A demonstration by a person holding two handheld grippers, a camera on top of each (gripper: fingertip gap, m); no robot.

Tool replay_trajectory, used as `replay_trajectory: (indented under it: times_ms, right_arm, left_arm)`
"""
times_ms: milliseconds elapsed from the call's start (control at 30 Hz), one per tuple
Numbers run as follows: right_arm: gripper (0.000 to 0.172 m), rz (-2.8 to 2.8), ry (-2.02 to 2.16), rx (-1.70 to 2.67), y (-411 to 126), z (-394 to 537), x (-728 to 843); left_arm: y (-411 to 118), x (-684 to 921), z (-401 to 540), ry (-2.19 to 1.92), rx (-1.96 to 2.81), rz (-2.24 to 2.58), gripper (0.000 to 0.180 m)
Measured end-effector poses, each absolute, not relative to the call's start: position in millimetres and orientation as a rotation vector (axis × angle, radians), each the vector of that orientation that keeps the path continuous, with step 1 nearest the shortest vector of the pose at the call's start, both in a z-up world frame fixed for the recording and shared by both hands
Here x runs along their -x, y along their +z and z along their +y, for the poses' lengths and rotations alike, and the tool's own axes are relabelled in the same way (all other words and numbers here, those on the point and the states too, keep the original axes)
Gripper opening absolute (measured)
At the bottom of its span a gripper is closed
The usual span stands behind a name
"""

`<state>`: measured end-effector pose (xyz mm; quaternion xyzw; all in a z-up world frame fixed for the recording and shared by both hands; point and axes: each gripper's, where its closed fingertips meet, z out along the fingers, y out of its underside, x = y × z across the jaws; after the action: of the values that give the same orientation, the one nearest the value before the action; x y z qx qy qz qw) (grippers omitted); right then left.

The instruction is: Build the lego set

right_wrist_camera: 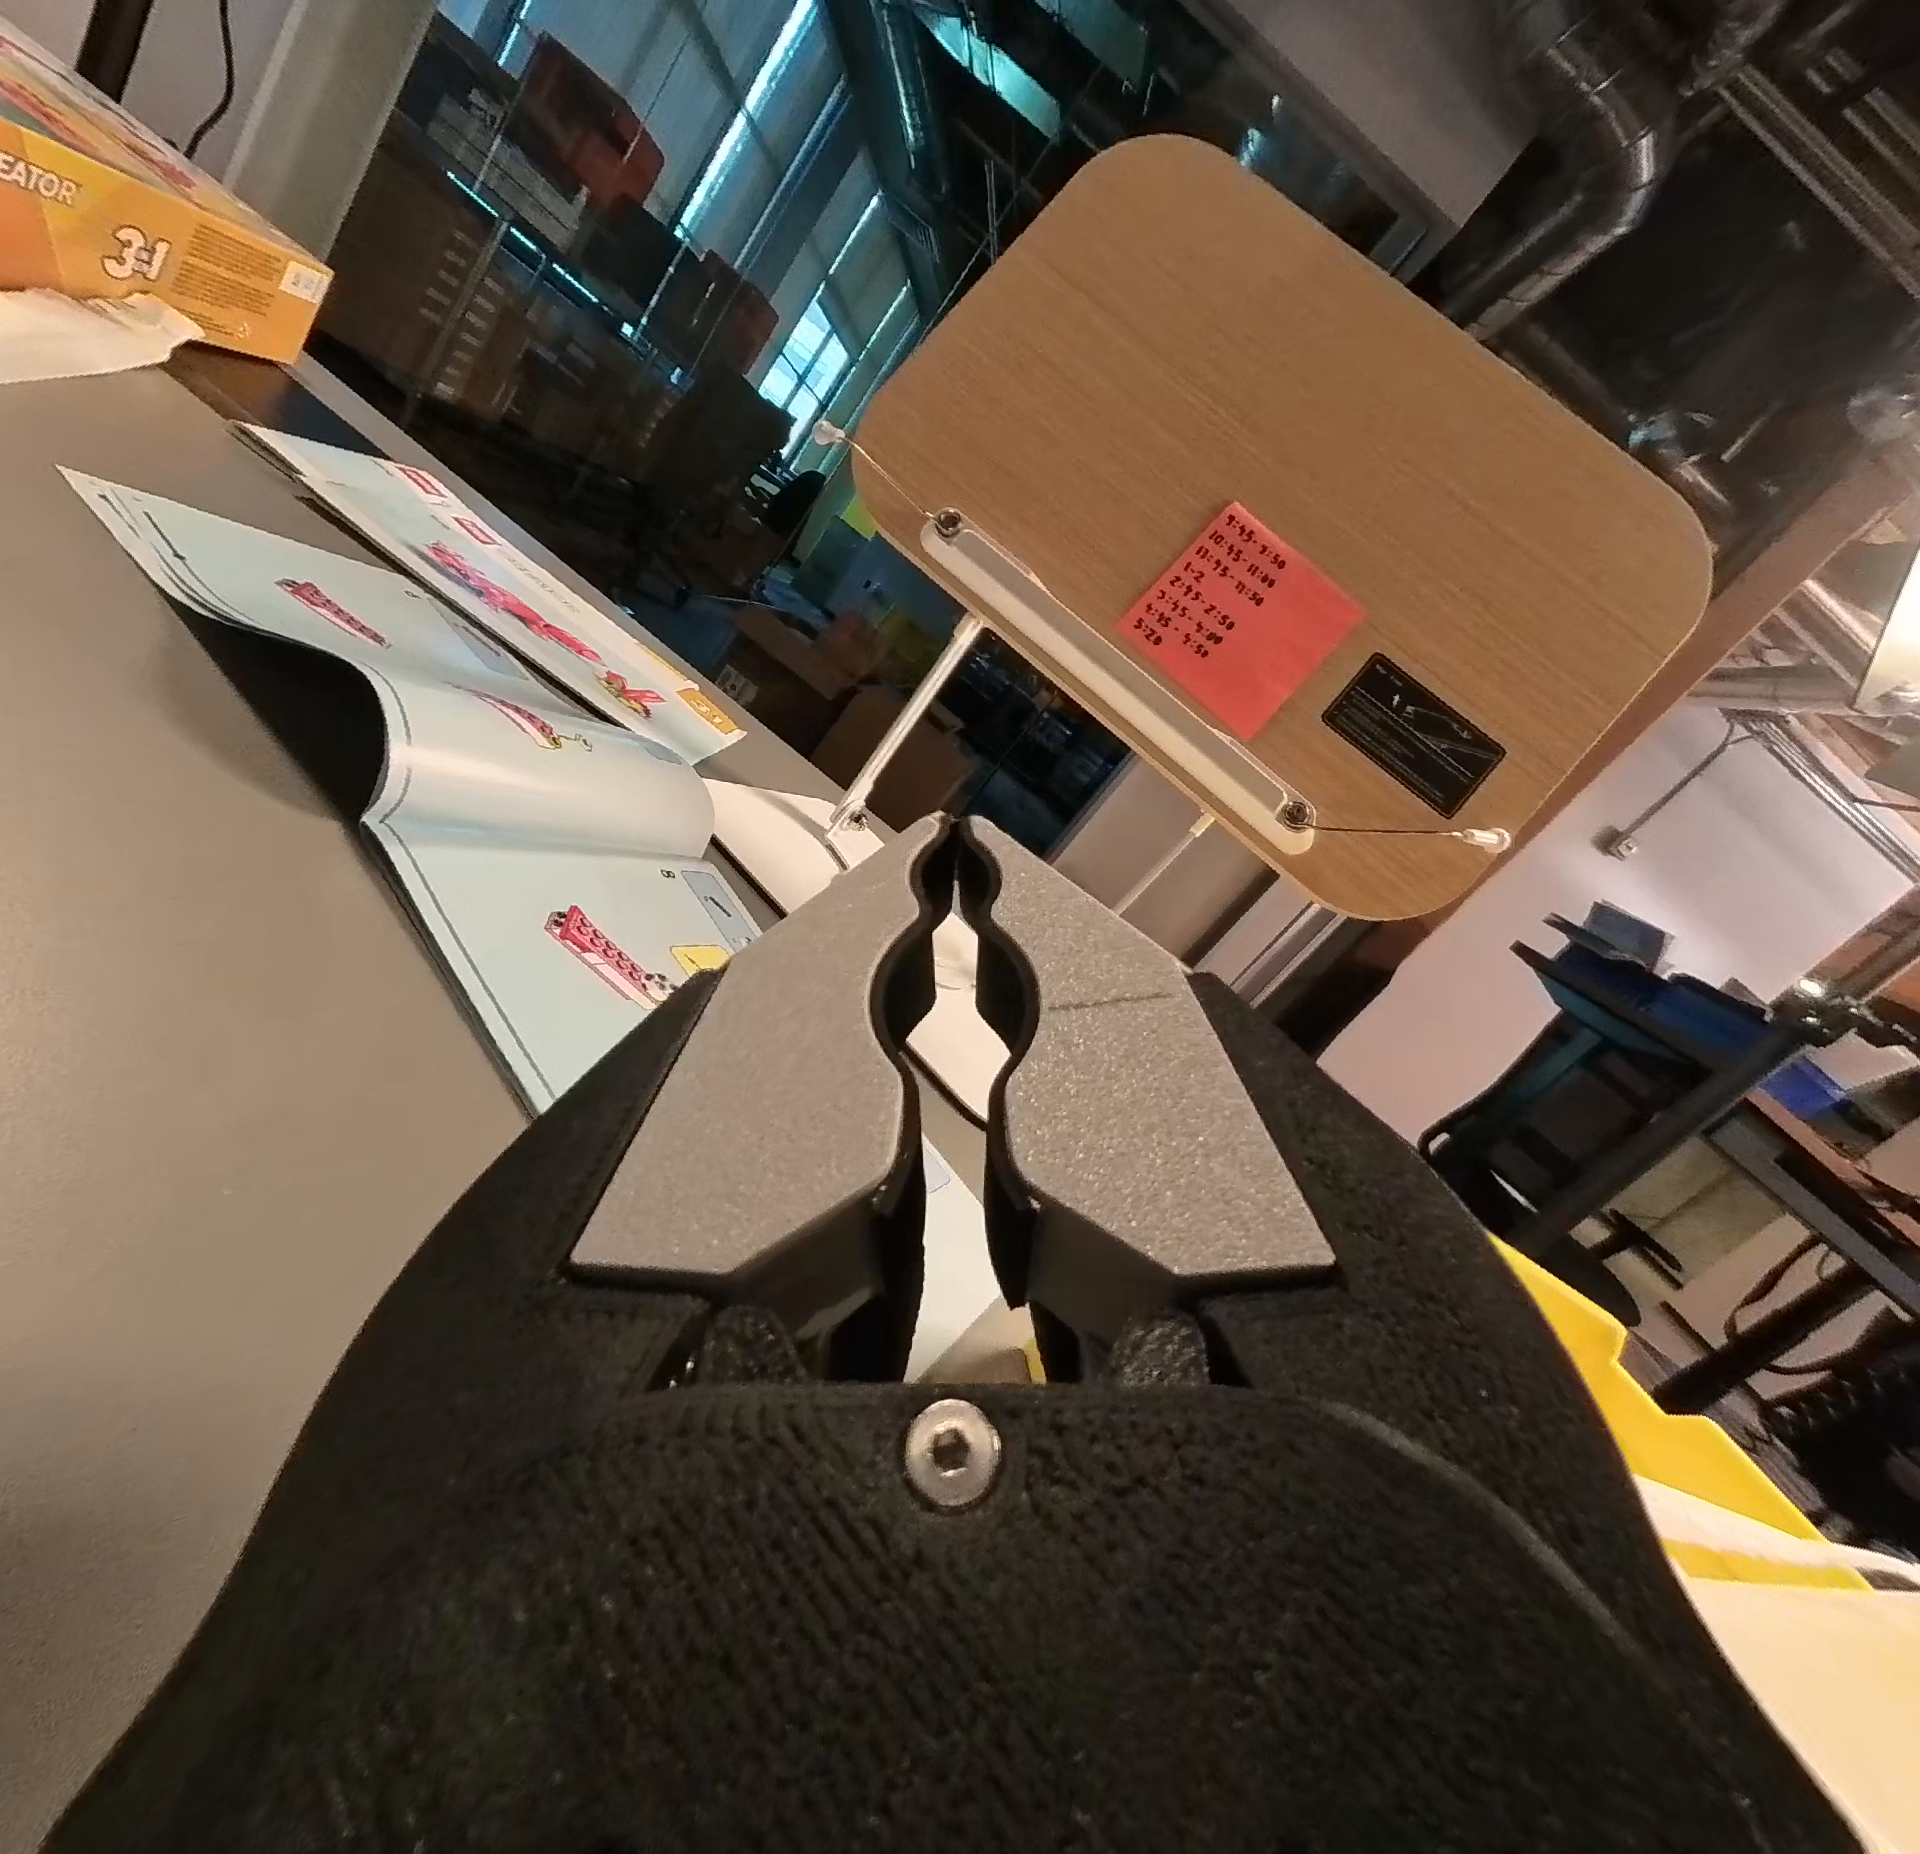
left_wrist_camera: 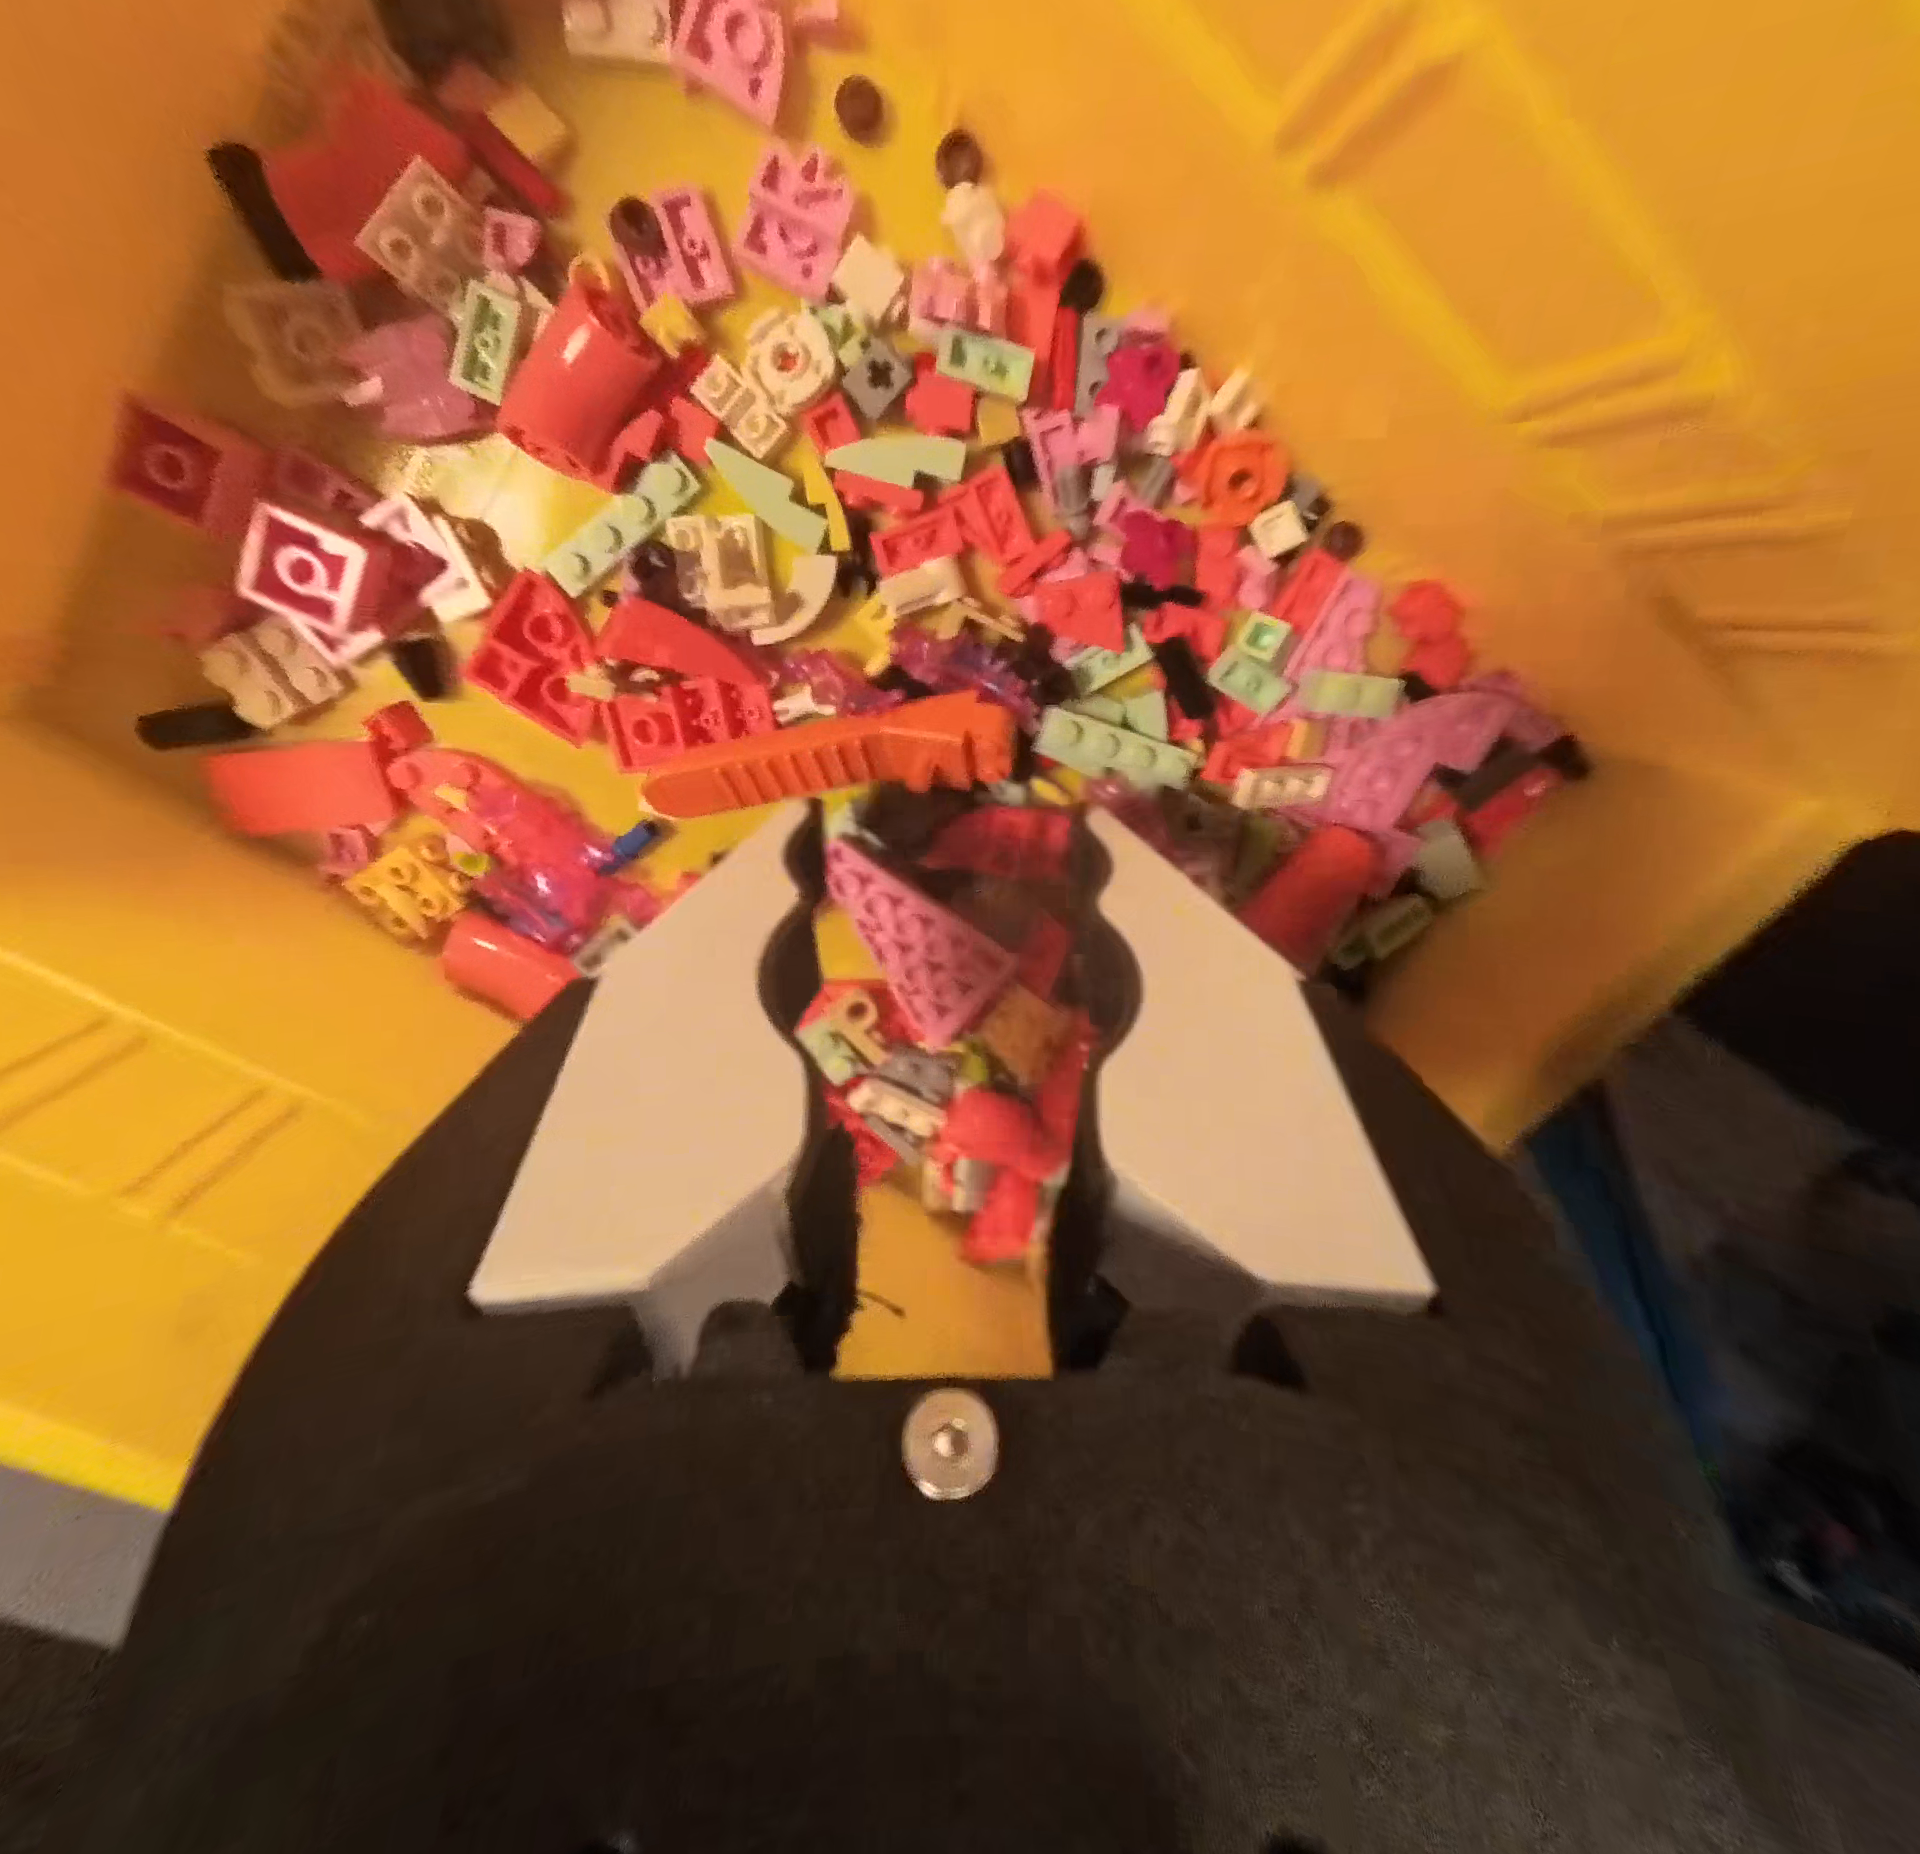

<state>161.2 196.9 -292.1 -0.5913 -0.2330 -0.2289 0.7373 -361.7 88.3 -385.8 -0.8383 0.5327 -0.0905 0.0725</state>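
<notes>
Dozens of small plastic bricks (left_wrist_camera: 935, 516) are lying in the yellow bin (left_wrist_camera: 1351, 246): light, rigid, slick, best pinched across flat sides. Left tool (left_wrist_camera: 954, 828) is hovering part-open over them; right tool (right_wrist_camera: 954, 825) is resting closed, empty, above the table (right_wrist_camera: 156, 869).

We see the toy bricks (left_wrist_camera: 935, 578) smeared by blur, so small pieces stay unclear. The left hand-held gripper (left_wrist_camera: 951, 817) hides bricks beneath it. The orange box (right_wrist_camera: 156, 235) is cut off at the edge.

Close over bin (left_wrist_camera: 1558, 370); low across table (right_wrist_camera: 208, 973)
</notes>
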Motion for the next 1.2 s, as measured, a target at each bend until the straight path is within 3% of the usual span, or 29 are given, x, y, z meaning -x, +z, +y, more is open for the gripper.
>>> replay_trajectory:
  times_ms: [100, 133, 467, 767, 800, 867, 1000, 1100, 1200]
  right_arm:
    - [0.0, -0.49, -0.487, 1.301, -291.0, 196.7, -164.1]
    - [0.0, -0.485, -0.482, 1.3, -290.7, 196.4, -164.5]
    - [0.0, -0.45, -0.46, 1.31, -290.5, 197.6, -170.3]
    - [0.0, -0.458, -0.458, 1.313, -291.4, 197.9, -169.1]
    - [0.0, -0.458, -0.457, 1.313, -291.4, 197.9, -169.1]
    - [0.0, -0.457, -0.455, 1.313, -291.4, 197.9, -169.1]
    - [0.0, -0.459, -0.461, 1.315, -291.8, 198.0, -169.0]
    - [0.0, -0.468, -0.462, 1.313, -292.1, 197.6, -167.4]
    - [0.0, -0.477, -0.462, 1.313, -292.8, 197.5, -165.6]
  left_arm:
    - [-384.8, 378.6, 61.0, -0.331, 2.707, 1.597, 0.098]
    - [-387.4, 390.4, 52.7, -0.267, 2.774, 1.632, 0.108]
    - [-410.6, 414.9, 55.3, 0.319, 2.653, 1.915, 0.14]
    - [-397.1, 363.0, 109.3, 0.233, 2.336, 1.758, 0.133]
    - [-393.9, 357.2, 117.4, 0.229, 2.297, 1.717, 0.129]
    - [-380.8, 332.8, 126.8, 0.11, 2.183, 1.624, 0.104]
    - [-354.0, 305.3, 118.6, -0.125, 2.148, 1.472, 0.102]
    - [-361.1, 332.8, 115.5, 0.009, 2.223, 1.496, 0.095]
    - [-377.2, 342.6, 87.4, -0.113, 2.341, 1.574, 0.096]
